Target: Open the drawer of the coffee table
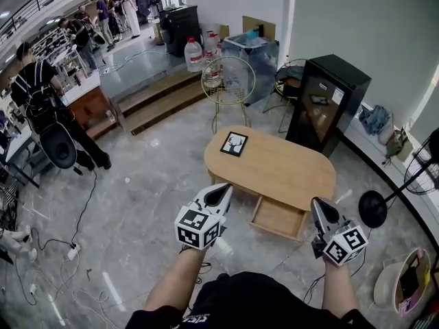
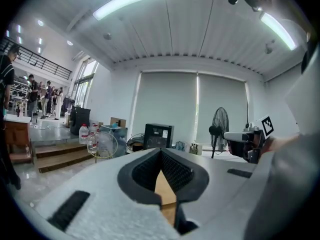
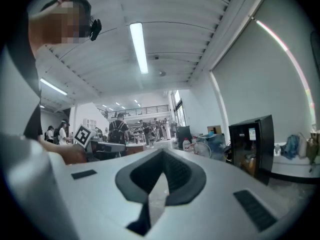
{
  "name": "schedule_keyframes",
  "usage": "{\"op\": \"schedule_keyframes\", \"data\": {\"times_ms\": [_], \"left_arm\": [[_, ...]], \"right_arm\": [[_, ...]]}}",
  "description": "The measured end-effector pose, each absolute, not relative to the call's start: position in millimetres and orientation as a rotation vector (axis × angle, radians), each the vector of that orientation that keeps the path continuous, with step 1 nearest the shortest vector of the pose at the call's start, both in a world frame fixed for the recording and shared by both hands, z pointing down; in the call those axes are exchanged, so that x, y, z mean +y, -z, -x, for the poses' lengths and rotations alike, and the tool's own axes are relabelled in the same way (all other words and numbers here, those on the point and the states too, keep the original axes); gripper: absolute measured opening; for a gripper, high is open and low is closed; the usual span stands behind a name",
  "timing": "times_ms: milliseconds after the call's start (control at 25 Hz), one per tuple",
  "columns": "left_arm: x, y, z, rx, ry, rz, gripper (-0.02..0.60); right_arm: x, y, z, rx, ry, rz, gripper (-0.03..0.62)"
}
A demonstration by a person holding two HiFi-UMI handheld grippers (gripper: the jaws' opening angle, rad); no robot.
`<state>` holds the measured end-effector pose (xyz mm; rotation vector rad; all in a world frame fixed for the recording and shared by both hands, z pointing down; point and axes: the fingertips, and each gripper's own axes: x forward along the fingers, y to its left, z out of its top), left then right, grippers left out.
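The oval wooden coffee table (image 1: pixel 288 166) stands ahead of me in the head view, its drawer (image 1: pixel 278 218) pulled out toward me and showing an empty wooden inside. My left gripper (image 1: pixel 223 192) is held up in the air left of the drawer, jaws shut with nothing between them. My right gripper (image 1: pixel 319 208) hangs to the right of the drawer, also shut and empty. Neither touches the table. In the left gripper view the left gripper (image 2: pixel 161 156) points level across the room; the right gripper (image 3: pixel 162 156) points level too.
A framed picture (image 1: pixel 234 143) lies on the table's far left end. Behind stand a wire chair (image 1: pixel 228 81), a black cabinet (image 1: pixel 326 101) and a water jug (image 1: pixel 194 53). A standing fan base (image 1: pixel 372 208) sits right of the table. People stand far left; cables lie on the floor (image 1: pixel 68 252).
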<state>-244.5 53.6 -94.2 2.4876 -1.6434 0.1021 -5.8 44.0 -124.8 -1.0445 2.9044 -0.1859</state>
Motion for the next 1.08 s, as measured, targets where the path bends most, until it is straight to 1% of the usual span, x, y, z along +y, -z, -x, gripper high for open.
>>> {"op": "schedule_keyframes", "data": {"times_ms": [120, 520, 840, 1080], "left_arm": [[50, 99, 238, -1.663, -0.082, -2.483, 0.005], [40, 104, 203, -1.659, -0.157, -2.555, 0.003], [50, 98, 197, -1.63, -0.155, -2.545, 0.003], [58, 93, 200, -1.615, -0.228, -2.564, 0.004]], "right_arm": [[44, 128, -5, 2.887, 0.145, 1.089, 0.003], [45, 127, -31, 2.885, 0.086, 1.143, 0.002], [56, 127, -37, 2.887, 0.078, 1.151, 0.002], [58, 125, -43, 2.91, 0.054, 1.161, 0.002]]}}
